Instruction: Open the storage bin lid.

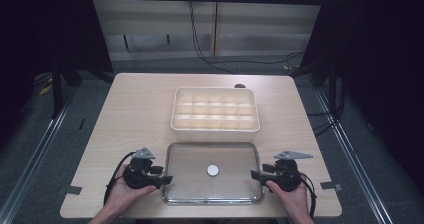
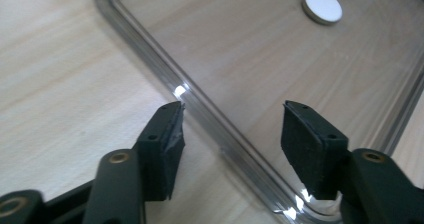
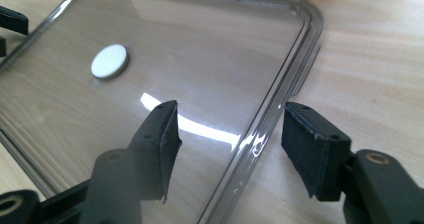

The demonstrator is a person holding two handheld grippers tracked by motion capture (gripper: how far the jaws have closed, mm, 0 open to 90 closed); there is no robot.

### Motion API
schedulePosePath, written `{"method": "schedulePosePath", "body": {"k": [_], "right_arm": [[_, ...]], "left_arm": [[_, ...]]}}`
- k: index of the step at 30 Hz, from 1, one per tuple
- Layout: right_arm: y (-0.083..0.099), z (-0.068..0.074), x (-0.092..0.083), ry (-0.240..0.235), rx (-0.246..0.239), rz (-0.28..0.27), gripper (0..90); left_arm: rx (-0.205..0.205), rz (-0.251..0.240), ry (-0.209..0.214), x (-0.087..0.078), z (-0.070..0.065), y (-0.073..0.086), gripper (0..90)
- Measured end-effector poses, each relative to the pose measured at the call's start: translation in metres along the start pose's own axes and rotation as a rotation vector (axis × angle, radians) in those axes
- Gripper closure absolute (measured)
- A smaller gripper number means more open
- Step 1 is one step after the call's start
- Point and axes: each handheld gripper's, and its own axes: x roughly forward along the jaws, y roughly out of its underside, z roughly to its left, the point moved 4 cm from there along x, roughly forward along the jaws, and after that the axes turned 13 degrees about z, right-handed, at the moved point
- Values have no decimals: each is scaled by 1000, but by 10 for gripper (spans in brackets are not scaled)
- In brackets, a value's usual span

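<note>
A clear rectangular lid lies flat on the wooden table, near its front edge, with a white round disc at its middle. My left gripper is at the lid's left edge. In the left gripper view, the left gripper stands open astride the lid's rim, pads apart from it, and the disc lies farther off. My right gripper is at the lid's right edge. In the right gripper view, the right gripper stands open over the rim without touching it, and the disc shows inside the lid.
A cream box divided into several compartments stands just behind the lid. The table shows bare wood to the left and right. Cables trail on the floor beyond the far edge, and dark frames stand at both sides.
</note>
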Motion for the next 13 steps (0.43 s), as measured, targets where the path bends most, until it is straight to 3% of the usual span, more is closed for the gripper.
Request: {"method": "schedulePosePath", "body": {"k": [3, 6, 8, 11, 13], "right_arm": [[-2, 1, -12, -20, -25, -72, 360], [-2, 1, -25, -26, -43, -134, 322], [1, -1, -34, -15, -39, -164, 300], [3, -7, -43, 17, -42, -197, 273], [-1, -12, -53, 58, -54, -227, 235]], "left_arm": [[-22, -53, 0, -9, 4, 0, 352], [-11, -127, -26, -23, 6, 3, 349], [9, -153, -52, -34, 10, 8, 346], [-35, -233, -89, -45, 12, 14, 352], [-53, -262, -51, -50, 13, 16, 352]]}}
